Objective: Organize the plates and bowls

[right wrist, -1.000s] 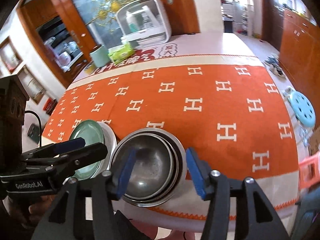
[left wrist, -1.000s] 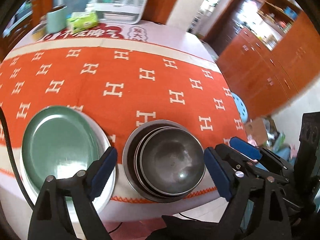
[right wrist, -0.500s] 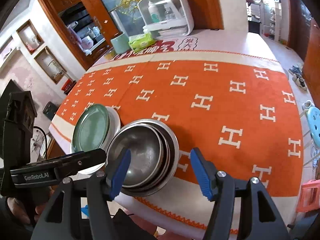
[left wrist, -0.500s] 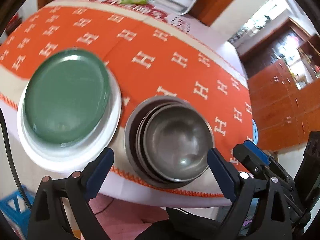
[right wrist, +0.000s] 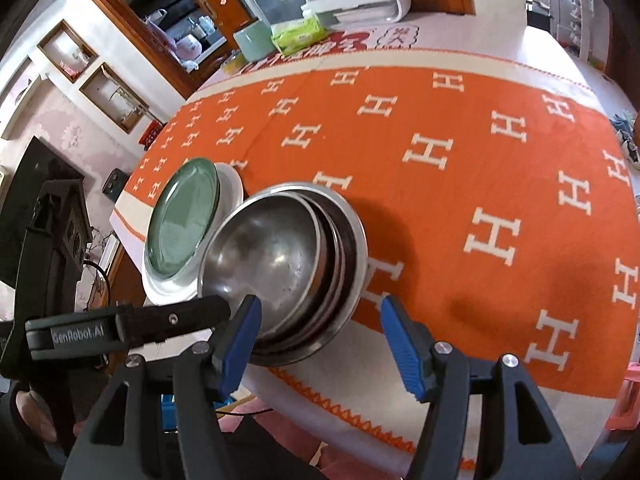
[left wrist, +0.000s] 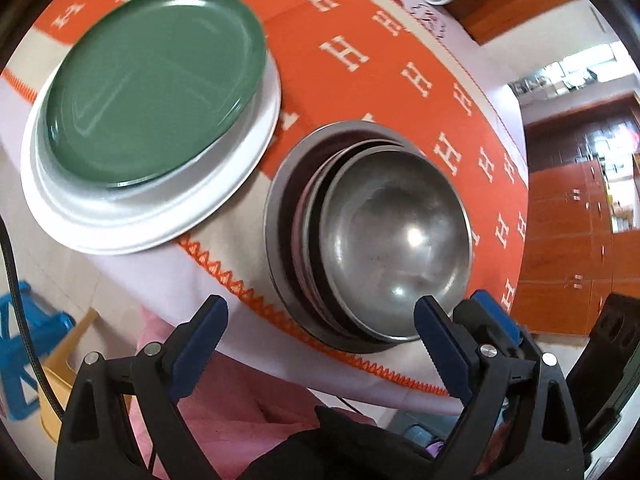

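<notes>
The fingers of the right gripper (right wrist: pixel 320 334) are held apart around the near rim of the steel bowls (right wrist: pixel 288 264), and nothing is squeezed yet. The left gripper (left wrist: pixel 320 334) is wide apart too, just in front of the same bowls. The bowls are already nested in one pile, and the green plate (left wrist: pixel 152 80) is set on the white plate (left wrist: pixel 160 216) just beside them, so little seems left to sort. All is carried near the edge of a worktop under an orange cloth (right wrist: pixel 460 152) with white H shapes. Wooden cupboards (left wrist: pixel 568 248) are seen behind.
</notes>
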A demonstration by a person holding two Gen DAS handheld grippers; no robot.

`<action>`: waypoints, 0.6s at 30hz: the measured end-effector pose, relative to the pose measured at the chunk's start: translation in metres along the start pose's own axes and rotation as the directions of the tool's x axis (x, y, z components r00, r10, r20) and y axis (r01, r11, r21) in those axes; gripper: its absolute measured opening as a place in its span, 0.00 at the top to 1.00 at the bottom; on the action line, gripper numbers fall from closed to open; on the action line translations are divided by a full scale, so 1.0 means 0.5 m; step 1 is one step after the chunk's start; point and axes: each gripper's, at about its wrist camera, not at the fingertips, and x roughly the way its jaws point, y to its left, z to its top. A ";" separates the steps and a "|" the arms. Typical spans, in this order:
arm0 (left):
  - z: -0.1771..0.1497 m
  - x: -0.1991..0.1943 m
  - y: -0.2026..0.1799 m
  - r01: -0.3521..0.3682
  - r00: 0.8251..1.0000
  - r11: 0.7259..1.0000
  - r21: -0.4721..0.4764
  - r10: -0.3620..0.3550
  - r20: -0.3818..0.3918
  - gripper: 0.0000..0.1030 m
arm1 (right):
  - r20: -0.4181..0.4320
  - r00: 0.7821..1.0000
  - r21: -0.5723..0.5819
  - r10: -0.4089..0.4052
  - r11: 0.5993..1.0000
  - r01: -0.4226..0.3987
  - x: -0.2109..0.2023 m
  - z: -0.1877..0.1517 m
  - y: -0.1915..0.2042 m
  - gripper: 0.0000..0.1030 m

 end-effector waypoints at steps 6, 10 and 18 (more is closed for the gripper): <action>0.001 0.037 0.025 0.007 0.999 0.996 -0.089 -0.011 -0.044 0.10 | -0.019 1.000 -0.008 0.023 1.000 -0.023 0.020 0.000 -0.011 0.39; 0.003 0.056 0.034 0.009 0.998 0.993 -0.122 -0.017 -0.065 0.11 | -0.029 0.999 -0.026 0.033 0.999 -0.034 0.032 0.006 -0.011 0.39; 0.021 0.084 0.031 -0.010 0.998 0.987 -0.160 -0.001 -0.068 0.32 | -0.049 0.998 -0.026 0.043 0.999 -0.044 0.056 0.030 -0.030 0.41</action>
